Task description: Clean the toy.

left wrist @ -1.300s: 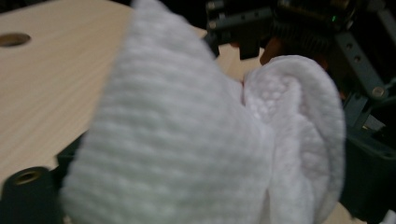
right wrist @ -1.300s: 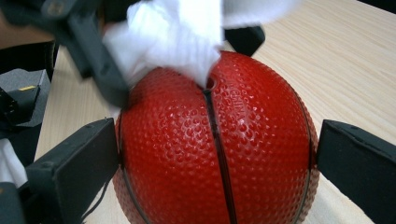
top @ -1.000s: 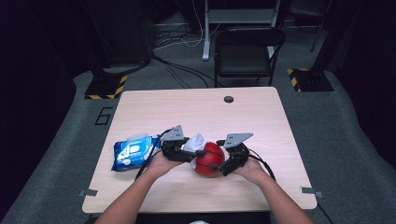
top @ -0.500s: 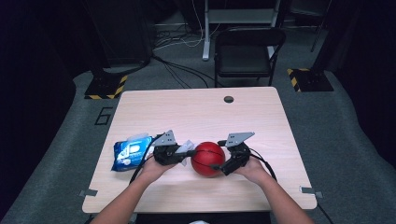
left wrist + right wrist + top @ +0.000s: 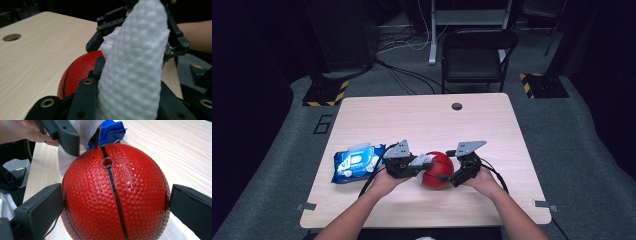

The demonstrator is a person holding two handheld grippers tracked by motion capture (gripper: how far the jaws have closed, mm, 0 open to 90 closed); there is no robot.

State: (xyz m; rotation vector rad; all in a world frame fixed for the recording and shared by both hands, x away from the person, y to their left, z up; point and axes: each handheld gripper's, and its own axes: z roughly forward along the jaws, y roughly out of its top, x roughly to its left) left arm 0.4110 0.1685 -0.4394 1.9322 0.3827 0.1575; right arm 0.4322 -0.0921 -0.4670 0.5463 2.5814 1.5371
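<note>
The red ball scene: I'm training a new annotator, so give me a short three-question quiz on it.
1. True or false: the right gripper has its pads against both sides of the red ball.
2. What does the left gripper hold? A) white wipe B) blue packet C) nothing
3. Which side of the ball, in the high view, does the blue wipes packet lie on?

Key: 1 true. 2 A, the white wipe. 3 left, on the table.
</note>
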